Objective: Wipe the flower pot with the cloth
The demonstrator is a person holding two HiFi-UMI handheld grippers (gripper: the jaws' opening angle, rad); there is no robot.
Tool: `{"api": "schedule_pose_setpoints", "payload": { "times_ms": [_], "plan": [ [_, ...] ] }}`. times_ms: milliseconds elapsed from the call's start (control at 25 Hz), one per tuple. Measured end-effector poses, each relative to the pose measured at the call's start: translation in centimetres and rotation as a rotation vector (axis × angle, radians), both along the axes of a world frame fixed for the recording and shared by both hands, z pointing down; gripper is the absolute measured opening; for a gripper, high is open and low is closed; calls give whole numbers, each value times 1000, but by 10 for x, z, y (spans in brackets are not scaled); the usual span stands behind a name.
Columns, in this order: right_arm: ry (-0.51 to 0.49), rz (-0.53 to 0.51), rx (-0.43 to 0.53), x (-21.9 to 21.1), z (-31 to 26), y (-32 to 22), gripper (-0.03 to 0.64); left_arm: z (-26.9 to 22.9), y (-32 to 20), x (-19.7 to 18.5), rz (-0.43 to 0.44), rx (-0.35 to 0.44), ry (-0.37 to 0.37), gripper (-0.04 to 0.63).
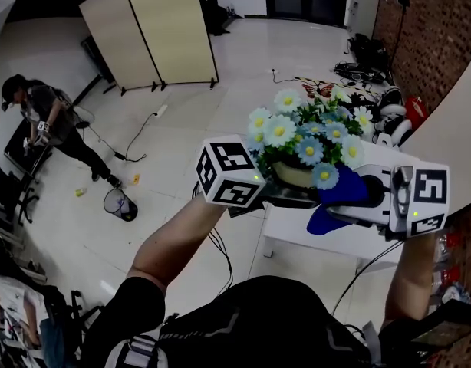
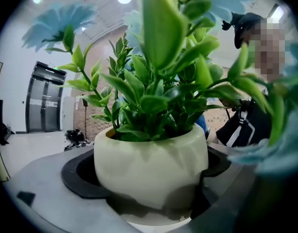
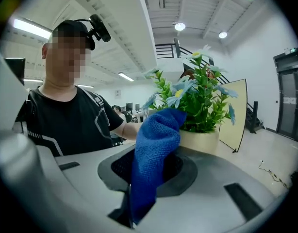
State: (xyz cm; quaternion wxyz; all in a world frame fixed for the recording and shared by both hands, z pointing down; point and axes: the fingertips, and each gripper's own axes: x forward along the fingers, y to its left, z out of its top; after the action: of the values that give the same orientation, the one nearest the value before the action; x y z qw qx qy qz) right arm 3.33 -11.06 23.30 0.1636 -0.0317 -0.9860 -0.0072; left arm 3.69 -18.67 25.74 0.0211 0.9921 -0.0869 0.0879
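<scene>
Now, pot (image 2: 151, 164): pale, round and upright, full of green leaves (image 2: 154, 96) and flowers (image 1: 304, 133). It looks lifted up over the white table (image 1: 297, 232).
Pot's hold: the left gripper (image 1: 278, 194) has its two jaws closed on the pot, one on each side, low on its wall.
Cloth (image 3: 154, 154): blue and soft. It is on the pot's right side, just beside the wall and under the flowers.
Touching or not: I cannot tell. The cloth's tip is very near the pot, but no view shows them meet.
Cloth's hold: the right gripper (image 3: 137, 200) pinches the low end of the cloth between jaws pressed together. The rest stands up and leans forward.
Which way: from the right gripper's jaws the pot lies straight ahead and a little up, just past the cloth's tip.
Long way of things: the pot stands tall and the cloth stands tall, so they are side by side.
Nearer hand: the right one is the hand to wipe with. The left one is busy holding.
Arms: both reach forward and up in front of the chest. The two grippers point at each other with the pot in between.
Next move, my guess: push the cloth onto the wall and rub, with the left hand steady.
</scene>
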Motion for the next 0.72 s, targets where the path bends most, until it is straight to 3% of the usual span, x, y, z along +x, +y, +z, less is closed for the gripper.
{"api": "schedule_pose_setpoints", "payload": {
  "times_ms": [120,240,360,560,720],
  "plan": [
    [-39,21,-3,20,1,-5,77,0,1,3,12,-15,36,569],
    [-112,112,-20,60,0,-33,77,-2,6,7,61,-41,76,569],
    [-145,202,-40,78,-3,-69,77,-11,17,7,123,-16,76,569],
    [-122,101,-66,62,8,-56,77,-9,50,20,180,24,40,569],
    [-122,7,-81,65,11,-33,77,3,36,23,109,25,4,569]
  ]
}}
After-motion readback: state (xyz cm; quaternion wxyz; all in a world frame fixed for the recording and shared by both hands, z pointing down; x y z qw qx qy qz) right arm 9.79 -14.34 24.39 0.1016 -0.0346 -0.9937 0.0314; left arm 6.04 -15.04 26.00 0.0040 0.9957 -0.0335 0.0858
